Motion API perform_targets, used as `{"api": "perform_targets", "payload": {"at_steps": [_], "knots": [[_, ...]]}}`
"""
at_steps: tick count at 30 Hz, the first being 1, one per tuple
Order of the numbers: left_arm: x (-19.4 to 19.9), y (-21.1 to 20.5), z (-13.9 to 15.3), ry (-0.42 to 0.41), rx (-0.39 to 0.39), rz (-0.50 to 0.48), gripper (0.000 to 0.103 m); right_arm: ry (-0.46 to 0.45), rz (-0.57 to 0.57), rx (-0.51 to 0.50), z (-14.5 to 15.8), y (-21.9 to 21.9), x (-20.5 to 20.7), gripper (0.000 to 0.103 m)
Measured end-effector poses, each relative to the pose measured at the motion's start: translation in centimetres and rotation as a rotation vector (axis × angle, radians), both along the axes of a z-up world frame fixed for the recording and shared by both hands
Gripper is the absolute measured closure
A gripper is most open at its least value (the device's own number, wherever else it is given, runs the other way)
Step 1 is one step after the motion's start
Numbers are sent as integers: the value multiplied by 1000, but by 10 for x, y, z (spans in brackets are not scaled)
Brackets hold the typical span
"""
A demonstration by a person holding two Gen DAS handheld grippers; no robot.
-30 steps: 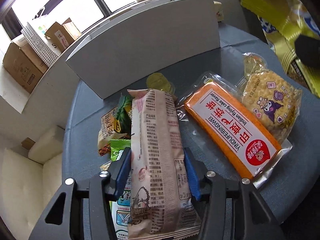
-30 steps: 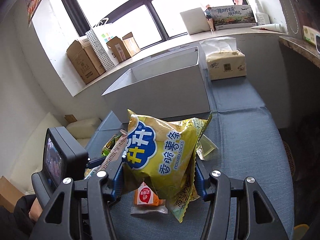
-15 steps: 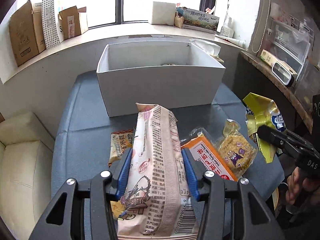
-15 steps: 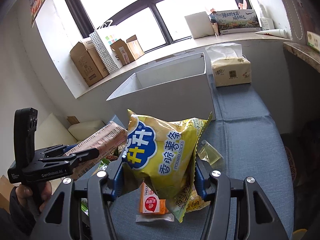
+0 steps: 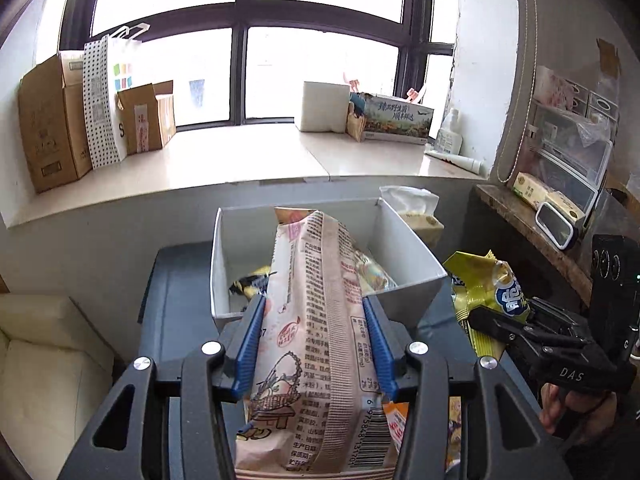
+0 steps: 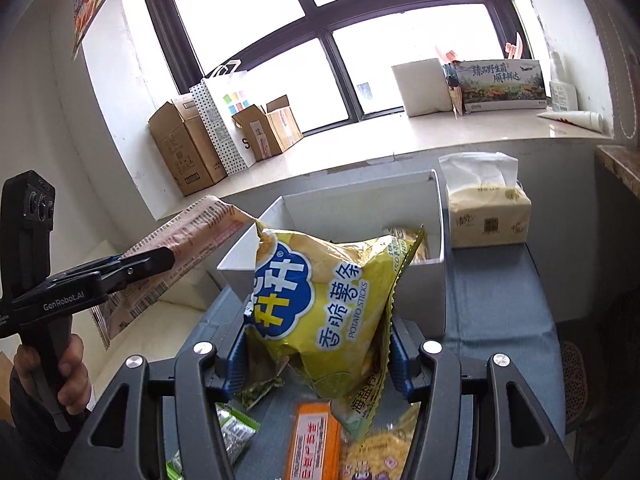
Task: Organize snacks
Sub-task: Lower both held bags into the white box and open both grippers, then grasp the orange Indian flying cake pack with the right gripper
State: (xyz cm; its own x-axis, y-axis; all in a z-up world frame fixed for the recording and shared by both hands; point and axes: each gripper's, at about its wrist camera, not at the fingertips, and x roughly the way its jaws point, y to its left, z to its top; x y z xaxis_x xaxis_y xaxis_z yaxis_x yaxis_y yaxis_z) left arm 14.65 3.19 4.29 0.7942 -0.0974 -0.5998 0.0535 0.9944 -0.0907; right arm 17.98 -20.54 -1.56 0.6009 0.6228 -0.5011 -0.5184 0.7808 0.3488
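Two packets inside white box [image 5: 404, 256]. Left gripper [image 5: 312, 344] clamped on pink pack [image 5: 320, 320], pointing far; right gripper [image 6: 316, 356] clamped on yellow potato-stick bag [image 6: 320, 300].

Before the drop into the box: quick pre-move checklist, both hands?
1. Left gripper holds the pink packet firmly: ok.
2. Right gripper holds the yellow chip bag: ok.
3. White box open on top: ok.
4. Free room in the box: ok, only a few snacks inside.
5. Packet tip past the box's near rim: cannot tell.
6. Grippers apart from each other: ok.
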Motion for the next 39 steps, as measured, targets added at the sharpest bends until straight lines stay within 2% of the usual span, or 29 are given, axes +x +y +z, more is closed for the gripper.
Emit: {"api": "perform_targets", "payload": {"at_steps": [4,7,10,13,15,17,18,19,20,21,22,24,29,34,39], "knots": [[48,4,11,-25,20,21,50,-23,-5,-3,22,13,42,42],[86,5,4,-4,33,32,50,-9,-13,-26,29,24,78,42],[121,5,-16,29,41,36,50,45,-19,-51,19,34,115,42],[147,4,-42,72,71,60,50,35,-40,-134,5,44,139,42],[157,6,-60,107,62,62,50,57,-38,-146,-9,47,153,42],[165,7,-76,143,62,56,48,109,-50,-153,-21,47,165,37],[167,8,-81,152,52,56,48,132,-63,-159,-26,47,171,27],[166,9,-85,149,56,73,43,149,-78,-172,-31,46,175,13],[165,10,-86,150,67,88,28,152,-86,-174,-33,45,176,12],[165,11,-87,152,64,88,17,150,-74,-157,-32,44,174,9],[161,13,-85,139,57,87,0,156,-69,-153,-31,44,173,5],[156,14,-79,116,50,82,0,157,-65,-160,-27,45,169,0],[142,12,-62,95,69,74,0,90,-52,-198,-10,46,152,0],[109,5,-35,51,103,58,0,35,-18,-91,16,30,119,0],[54,2,-15,18,120,53,0,5,16,12,29,5,65,0]]}}
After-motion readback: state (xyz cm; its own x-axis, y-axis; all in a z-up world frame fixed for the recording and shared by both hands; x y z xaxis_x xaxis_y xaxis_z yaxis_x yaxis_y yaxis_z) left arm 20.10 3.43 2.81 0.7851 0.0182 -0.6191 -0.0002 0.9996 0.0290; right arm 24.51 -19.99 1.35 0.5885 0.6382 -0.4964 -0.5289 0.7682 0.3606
